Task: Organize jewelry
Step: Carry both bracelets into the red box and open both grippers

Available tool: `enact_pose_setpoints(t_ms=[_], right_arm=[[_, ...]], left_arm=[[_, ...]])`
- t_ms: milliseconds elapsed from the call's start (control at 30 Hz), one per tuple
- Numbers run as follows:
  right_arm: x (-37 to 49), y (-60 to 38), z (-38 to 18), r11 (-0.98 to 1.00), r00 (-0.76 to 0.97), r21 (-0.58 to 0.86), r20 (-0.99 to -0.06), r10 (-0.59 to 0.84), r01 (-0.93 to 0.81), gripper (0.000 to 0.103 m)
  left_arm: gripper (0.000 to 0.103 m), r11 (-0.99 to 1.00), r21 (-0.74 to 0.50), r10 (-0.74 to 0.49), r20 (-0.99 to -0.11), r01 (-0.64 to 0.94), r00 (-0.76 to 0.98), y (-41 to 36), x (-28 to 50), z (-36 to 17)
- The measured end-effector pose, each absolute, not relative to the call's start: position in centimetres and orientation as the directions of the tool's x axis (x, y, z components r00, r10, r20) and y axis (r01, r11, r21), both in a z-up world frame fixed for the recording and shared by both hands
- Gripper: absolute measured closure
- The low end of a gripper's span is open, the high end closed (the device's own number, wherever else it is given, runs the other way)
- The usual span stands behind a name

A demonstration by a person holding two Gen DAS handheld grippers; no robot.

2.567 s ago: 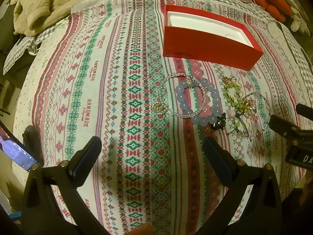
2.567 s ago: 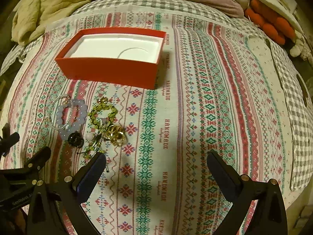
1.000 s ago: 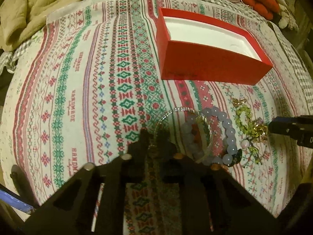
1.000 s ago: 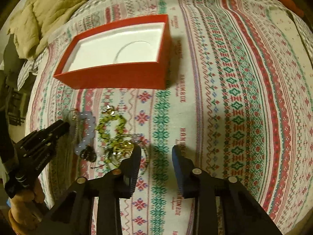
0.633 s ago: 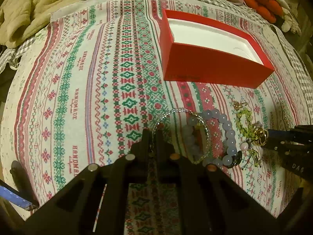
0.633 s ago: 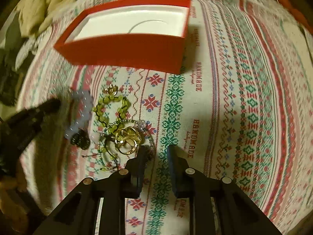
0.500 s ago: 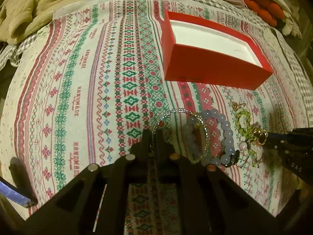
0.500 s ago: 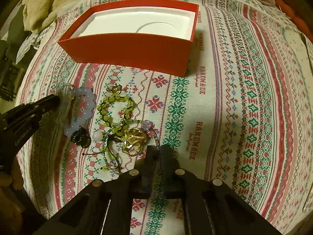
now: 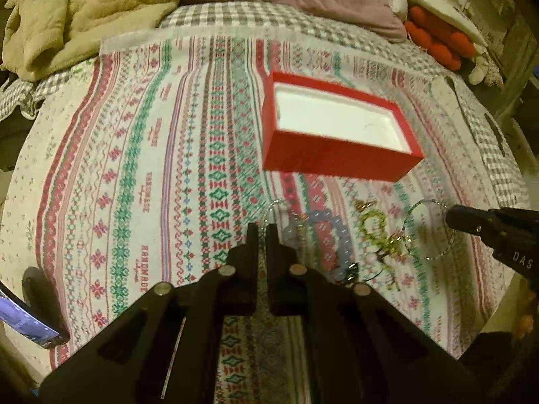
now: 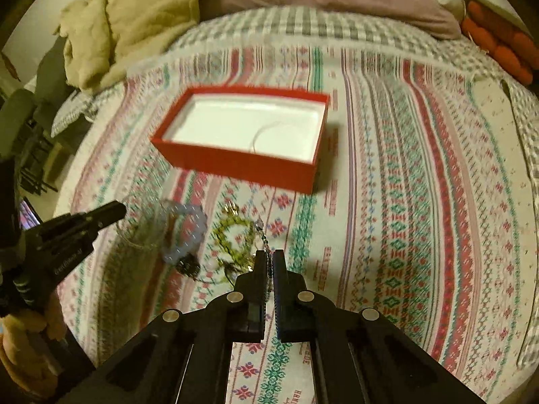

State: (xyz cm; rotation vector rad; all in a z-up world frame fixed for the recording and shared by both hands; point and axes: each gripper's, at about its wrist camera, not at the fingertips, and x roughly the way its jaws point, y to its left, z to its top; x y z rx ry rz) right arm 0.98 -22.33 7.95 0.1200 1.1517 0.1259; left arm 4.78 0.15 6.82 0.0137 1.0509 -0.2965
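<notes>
Left wrist view: the red box (image 9: 337,141) sits empty on the patterned cloth (image 9: 134,168), so nothing is organized yet. The left gripper (image 9: 262,235) is pinched on a thin clear bead bracelet (image 9: 274,207); the right gripper (image 10: 268,262) is pinched on a beaded loop (image 9: 427,229). The lilac bead bracelet (image 9: 323,235) and green bead bracelet (image 9: 374,225) lie near the box.

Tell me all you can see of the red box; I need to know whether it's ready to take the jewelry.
The red box is a shallow rectangular tray that looks like cardboard, lidless, lying flat and open side up on the patterned cloth. Inside is a white liner with a curved groove near its right end. No jewelry is inside. It lies beyond the bracelets, apart from them, and neither claw touches it. The frames are somewhat blurred, so finer detail cannot be read.
</notes>
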Motion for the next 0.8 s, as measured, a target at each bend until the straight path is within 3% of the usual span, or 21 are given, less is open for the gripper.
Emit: enact_pose_setpoints(t_ms=[333,800], right_arm=[[1.7,-25.0,12.1,0.977,0.5,0.214,-0.844,0.192,-0.014,0.1],[5.9,-26.1,13.2,0.961,0.591,0.274,-0.782,0.2,0.038,0.1]], left_arm=[[0.098,0.951,-0.155,-0.272,-0.83,0.267,0.486,-1.8,6.8,10.3],[0.098,0.9,-0.269,-0.409,-0.792,0.342,0.453,-7.5,11.7,12.4]])
